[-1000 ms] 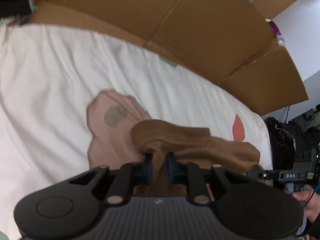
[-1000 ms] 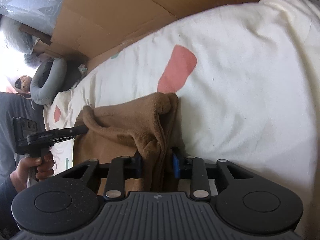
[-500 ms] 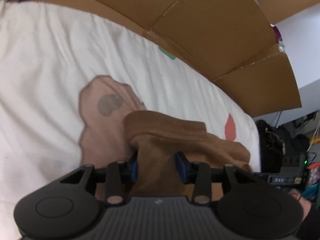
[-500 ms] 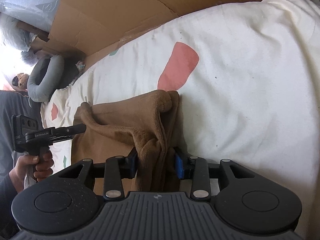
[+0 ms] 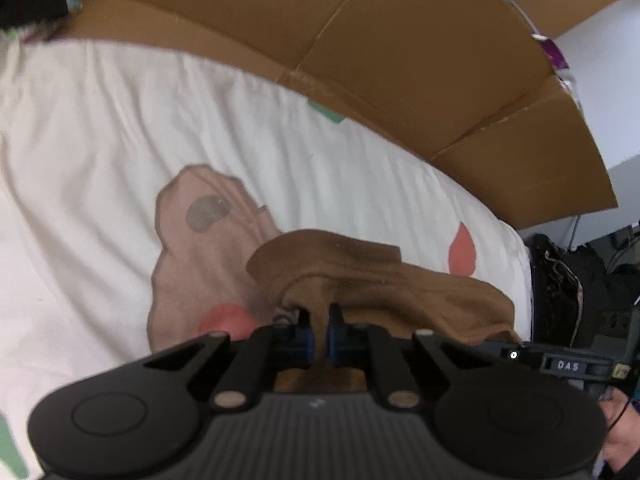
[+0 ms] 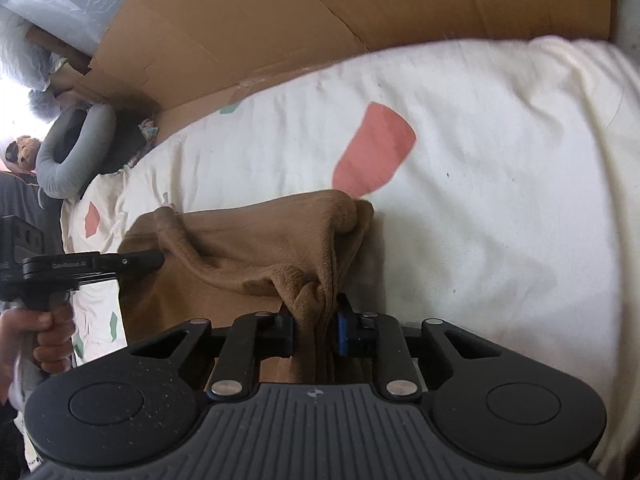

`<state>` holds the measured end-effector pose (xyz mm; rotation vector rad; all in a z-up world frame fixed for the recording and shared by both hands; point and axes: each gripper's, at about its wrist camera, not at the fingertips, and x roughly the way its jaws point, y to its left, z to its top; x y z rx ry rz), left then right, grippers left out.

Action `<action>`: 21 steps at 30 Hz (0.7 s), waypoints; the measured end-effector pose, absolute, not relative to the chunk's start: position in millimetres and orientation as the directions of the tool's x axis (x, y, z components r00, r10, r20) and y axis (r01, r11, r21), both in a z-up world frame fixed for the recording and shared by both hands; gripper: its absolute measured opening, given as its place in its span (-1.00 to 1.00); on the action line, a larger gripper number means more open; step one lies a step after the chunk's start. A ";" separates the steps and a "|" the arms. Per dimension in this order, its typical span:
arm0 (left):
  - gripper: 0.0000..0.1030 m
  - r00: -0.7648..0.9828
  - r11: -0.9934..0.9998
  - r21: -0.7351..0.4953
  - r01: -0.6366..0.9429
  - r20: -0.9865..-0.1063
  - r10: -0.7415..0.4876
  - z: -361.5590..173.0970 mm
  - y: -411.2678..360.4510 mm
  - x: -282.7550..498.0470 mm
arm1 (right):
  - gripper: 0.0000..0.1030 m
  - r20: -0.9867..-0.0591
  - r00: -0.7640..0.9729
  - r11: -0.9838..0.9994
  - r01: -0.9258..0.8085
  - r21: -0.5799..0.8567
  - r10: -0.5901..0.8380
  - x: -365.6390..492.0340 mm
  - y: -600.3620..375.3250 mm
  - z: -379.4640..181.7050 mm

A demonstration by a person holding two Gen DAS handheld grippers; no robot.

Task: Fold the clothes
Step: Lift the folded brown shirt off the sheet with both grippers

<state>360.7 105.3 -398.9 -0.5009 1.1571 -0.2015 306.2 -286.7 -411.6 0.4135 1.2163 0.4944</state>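
A brown fleece garment (image 5: 384, 280) lies bunched on a white bed sheet (image 5: 100, 128). My left gripper (image 5: 319, 334) is shut on a fold of its near edge. In the right wrist view the same garment (image 6: 240, 248) spreads to the left, and my right gripper (image 6: 316, 330) is shut on a thick bunch of its edge. The left gripper (image 6: 148, 259) also shows there at the garment's far left corner, held by a hand (image 6: 44, 340). The right gripper's body (image 5: 560, 364) shows at the right edge of the left wrist view.
A pink printed shape (image 5: 208, 248) and a red patch (image 5: 462, 250) are on the sheet. Brown cardboard (image 5: 380, 48) stands behind the bed. A grey neck pillow (image 6: 68, 148) lies at the bed's far end. Dark clutter (image 5: 568, 280) sits beyond the bed's right edge.
Half a second ago both grippers were open around the garment's edge. Both have now closed on the cloth again, as they were one second ago.
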 end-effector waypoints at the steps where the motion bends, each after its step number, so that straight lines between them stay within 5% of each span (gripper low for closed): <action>1: -0.87 0.402 0.881 -0.461 -0.104 -0.830 -0.387 -391.3 102.7 357.4 | -0.66 -0.783 0.270 0.828 -0.143 0.543 0.560 303.7 -285.5 -405.9; 21: -0.87 0.427 0.956 -0.228 -0.182 -0.895 -0.132 -255.1 63.9 298.3 | -0.67 -0.786 0.328 0.841 -0.346 0.416 0.524 241.5 -251.2 -263.5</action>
